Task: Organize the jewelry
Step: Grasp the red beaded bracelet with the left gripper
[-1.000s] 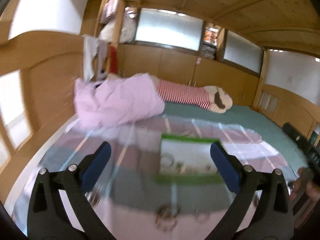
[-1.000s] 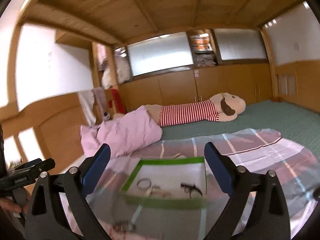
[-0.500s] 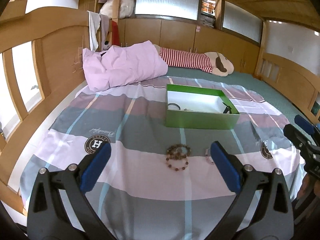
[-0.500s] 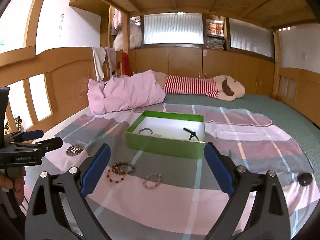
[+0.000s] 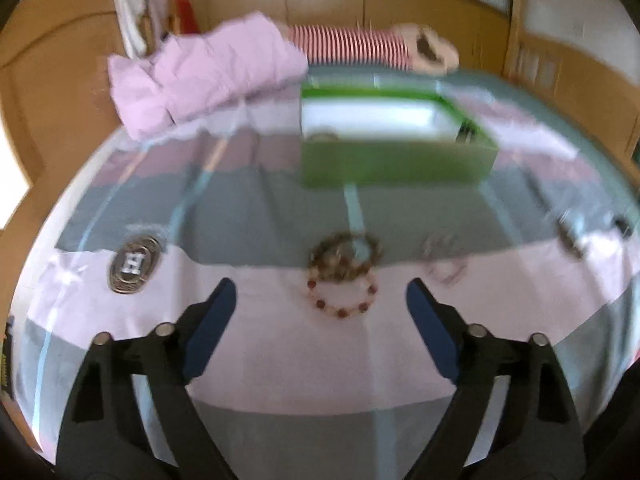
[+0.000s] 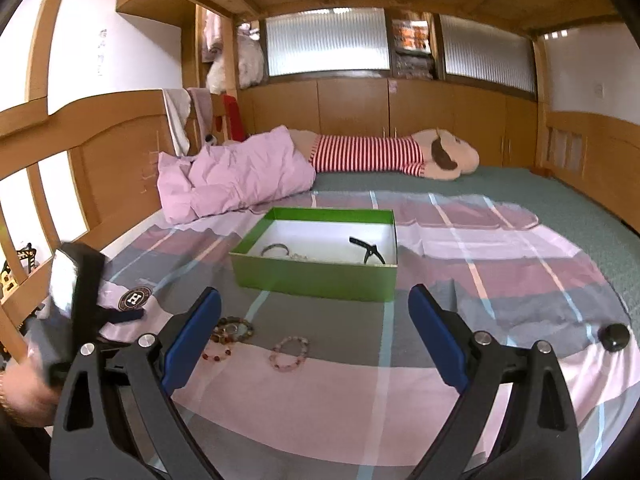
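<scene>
Here we see the beaded bracelets (image 5: 343, 272) lying on the bed (image 5: 280, 344) straight ahead of our left tongs (image 5: 318, 316), whose empty jaws are closing, while our right tongs (image 6: 314, 336) hang spread and empty.

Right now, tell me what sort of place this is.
Most likely a bedroom: a wide bed with a striped blanket, a pink pillow and a long plush toy, ringed by wooden cabinets.
</scene>
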The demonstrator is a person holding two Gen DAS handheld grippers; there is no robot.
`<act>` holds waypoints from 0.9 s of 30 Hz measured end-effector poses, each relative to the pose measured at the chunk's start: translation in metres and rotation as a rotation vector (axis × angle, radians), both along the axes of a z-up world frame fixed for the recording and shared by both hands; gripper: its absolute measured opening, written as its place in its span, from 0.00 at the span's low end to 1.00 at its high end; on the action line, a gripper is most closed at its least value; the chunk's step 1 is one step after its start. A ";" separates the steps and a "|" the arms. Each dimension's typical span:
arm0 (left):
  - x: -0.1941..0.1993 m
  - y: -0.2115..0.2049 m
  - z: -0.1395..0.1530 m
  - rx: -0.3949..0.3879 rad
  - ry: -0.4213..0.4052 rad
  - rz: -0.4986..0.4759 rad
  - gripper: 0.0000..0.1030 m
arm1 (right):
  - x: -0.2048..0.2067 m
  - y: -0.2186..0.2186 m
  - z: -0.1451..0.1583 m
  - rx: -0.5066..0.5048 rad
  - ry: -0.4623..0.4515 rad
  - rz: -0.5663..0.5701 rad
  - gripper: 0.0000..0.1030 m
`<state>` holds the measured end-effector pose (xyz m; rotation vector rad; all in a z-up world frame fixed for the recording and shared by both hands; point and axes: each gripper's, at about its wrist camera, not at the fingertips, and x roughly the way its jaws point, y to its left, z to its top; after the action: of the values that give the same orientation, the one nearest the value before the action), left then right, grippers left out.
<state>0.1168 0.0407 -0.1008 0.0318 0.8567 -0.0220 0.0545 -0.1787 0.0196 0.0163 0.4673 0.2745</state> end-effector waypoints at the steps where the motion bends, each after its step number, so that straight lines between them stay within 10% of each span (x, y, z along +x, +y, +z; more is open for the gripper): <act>1: 0.006 0.000 -0.008 -0.005 0.026 0.000 0.74 | 0.002 0.000 -0.002 -0.001 0.006 0.000 0.90; 11: 0.045 0.008 -0.062 -0.063 0.117 0.042 0.59 | 0.013 0.005 -0.015 -0.021 0.046 0.038 0.90; 15: 0.045 0.020 -0.053 -0.101 0.158 0.092 0.09 | 0.019 0.004 -0.019 -0.022 0.072 0.045 0.90; 22: 0.021 0.016 -0.032 -0.093 0.154 0.038 0.07 | 0.025 0.015 -0.027 -0.037 0.097 0.062 0.90; 27: -0.011 0.014 0.032 -0.095 -0.016 -0.003 0.07 | 0.035 0.030 -0.044 -0.073 0.143 0.061 0.90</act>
<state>0.1056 0.0546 -0.0689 -0.0558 0.8386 -0.0650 0.0892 -0.1482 -0.0244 -0.0505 0.6205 0.3175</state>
